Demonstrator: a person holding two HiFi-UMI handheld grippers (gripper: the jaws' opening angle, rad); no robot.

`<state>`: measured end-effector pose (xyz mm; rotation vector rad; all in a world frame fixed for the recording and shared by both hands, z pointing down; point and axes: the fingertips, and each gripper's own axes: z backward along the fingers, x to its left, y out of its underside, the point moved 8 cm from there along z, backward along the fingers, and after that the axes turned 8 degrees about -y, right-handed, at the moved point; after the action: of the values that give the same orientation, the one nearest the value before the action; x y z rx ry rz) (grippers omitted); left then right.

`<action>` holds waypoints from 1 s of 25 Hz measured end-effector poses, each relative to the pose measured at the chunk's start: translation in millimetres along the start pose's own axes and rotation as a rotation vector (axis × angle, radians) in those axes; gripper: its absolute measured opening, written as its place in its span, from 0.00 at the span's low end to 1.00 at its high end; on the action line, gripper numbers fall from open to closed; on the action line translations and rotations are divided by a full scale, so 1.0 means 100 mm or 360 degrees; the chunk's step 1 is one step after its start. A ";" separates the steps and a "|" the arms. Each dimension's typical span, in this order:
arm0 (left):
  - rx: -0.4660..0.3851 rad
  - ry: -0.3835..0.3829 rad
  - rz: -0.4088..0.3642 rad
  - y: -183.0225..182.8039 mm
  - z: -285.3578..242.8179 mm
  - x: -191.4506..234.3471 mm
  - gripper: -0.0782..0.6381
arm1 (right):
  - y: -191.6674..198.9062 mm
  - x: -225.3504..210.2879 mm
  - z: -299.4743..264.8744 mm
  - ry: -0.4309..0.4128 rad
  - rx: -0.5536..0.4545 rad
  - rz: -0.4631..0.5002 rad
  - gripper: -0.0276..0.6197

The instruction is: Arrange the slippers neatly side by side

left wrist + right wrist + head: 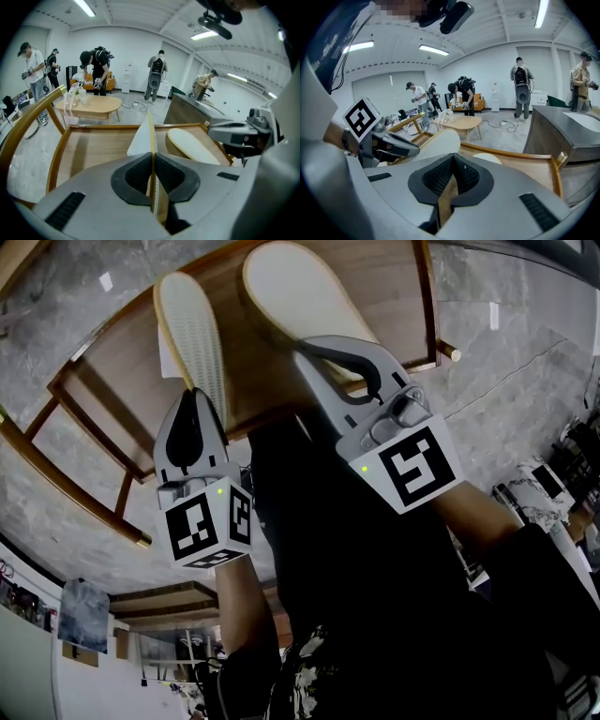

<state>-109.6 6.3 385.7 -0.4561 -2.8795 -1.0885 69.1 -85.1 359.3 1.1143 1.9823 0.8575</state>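
Left gripper [194, 401] is clamped on the near end of the left slipper [192, 334]. The left gripper view shows both pads of the left gripper [153, 157] pressed on the thin cream edge of that slipper [151, 133]. The left slipper is turned up on its side, ribbed sole facing the other slipper, toe pointing away from the person. Can't tell if its lower edge touches the wood. Right gripper [323, 352] is closed on the near end of the right slipper [291, 292]. In the right gripper view the jaws of the right gripper [452, 161] pinch a tan strip of it, and a pale bit of that slipper [487, 158] shows beyond the jaws. The right slipper has its smooth cream face up, toe also pointing away. Both slippers are over the wooden tray [122, 371] with a raised rim, roughly parallel, near each other, not touching, left one at the head view's left. Grey marbled floor [525, 343] is around the tray. In the background are several standing people and a low oval table [93, 105].
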 end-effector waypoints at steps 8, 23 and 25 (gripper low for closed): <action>-0.0036 -0.0198 0.0047 0.02 0.16 0.26 0.14 | -0.06 0.10 -0.07 -0.0048 -0.0029 -0.0015 0.04; -0.0082 -0.0310 -0.0108 0.18 0.08 0.20 0.14 | -0.05 0.14 -0.11 -0.0068 -0.0052 -0.0043 0.04; -0.0077 -0.0274 -0.0021 0.17 0.07 0.20 0.14 | -0.04 0.14 -0.11 -0.0070 -0.0051 -0.0051 0.04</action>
<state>-123.7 27.9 393.6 -0.5605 -3.0126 -1.1788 53.3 -76.8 358.4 1.0717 1.9382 0.8384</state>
